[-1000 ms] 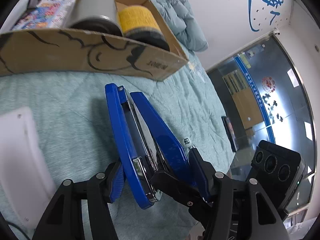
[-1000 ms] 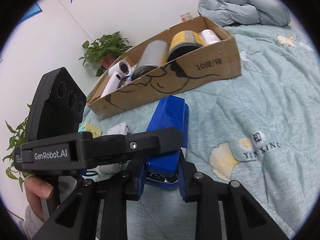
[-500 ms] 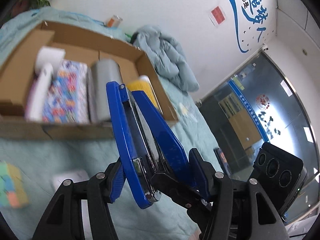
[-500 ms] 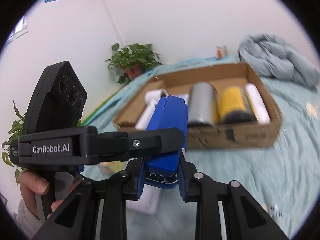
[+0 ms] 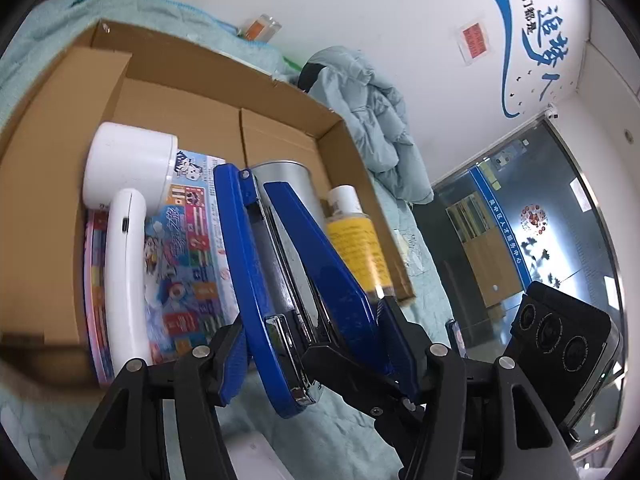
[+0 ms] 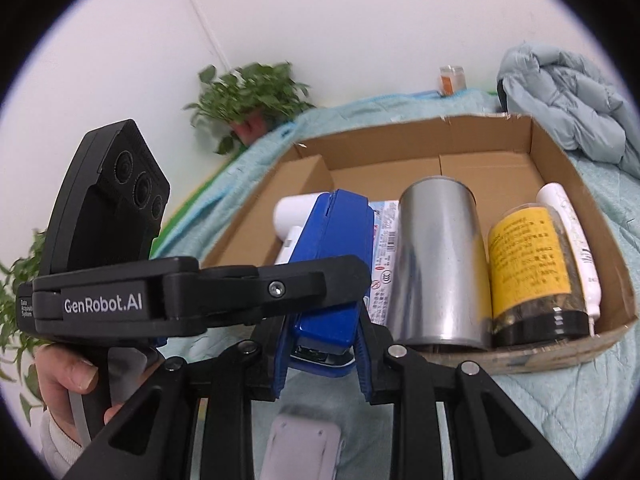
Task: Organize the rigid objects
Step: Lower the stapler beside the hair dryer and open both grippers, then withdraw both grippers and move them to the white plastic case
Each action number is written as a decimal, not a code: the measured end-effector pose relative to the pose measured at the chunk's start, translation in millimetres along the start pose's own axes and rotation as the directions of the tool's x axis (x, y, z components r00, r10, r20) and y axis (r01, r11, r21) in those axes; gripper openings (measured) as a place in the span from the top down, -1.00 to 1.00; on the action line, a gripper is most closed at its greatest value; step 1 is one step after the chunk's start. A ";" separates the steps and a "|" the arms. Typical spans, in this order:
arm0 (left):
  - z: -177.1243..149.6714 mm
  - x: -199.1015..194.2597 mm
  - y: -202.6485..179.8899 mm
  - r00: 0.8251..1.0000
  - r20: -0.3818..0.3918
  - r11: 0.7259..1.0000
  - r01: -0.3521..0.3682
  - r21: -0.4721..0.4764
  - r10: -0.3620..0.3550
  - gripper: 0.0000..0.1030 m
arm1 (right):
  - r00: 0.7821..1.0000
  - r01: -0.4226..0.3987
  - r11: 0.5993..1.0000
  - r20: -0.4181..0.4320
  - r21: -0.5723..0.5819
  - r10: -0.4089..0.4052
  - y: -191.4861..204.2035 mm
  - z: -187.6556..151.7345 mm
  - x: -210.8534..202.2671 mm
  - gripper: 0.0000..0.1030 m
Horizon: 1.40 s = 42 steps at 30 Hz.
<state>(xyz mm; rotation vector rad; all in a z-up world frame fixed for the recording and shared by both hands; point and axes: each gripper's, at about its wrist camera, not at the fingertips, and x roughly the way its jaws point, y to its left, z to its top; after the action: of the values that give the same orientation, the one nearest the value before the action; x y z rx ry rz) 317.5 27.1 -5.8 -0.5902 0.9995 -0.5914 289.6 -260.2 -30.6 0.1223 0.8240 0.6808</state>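
Stapler [image 6: 332, 264] clamped by both hand-held grippers above box [image 6: 568, 352].

- Blue stapler [image 5: 296, 280] with chrome inner parts, clamped at its rear end and held in the air over the near edge of the box, its nose toward the box.
- Open cardboard box [image 6: 536, 148] on the teal bedspread, holding a white handheld device [image 5: 124, 184], a colourful printed pack [image 5: 188, 240], a metal can [image 6: 436, 264], a yellow-labelled jar [image 6: 528, 272] and a white tube [image 6: 572, 240], laid side by side.
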 end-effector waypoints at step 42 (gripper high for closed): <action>-144.1 -85.3 -55.2 0.732 0.459 0.772 -0.619 0.142 0.503 -0.99 | 0.986 0.135 0.979 0.119 -0.151 -0.117 22.1 -66.3 -29.8 -1.00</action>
<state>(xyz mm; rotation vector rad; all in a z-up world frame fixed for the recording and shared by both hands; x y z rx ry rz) 143.5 21.7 22.7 -0.1049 0.6339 -0.0445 216.7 -271.1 -49.2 -0.0361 0.6639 0.6118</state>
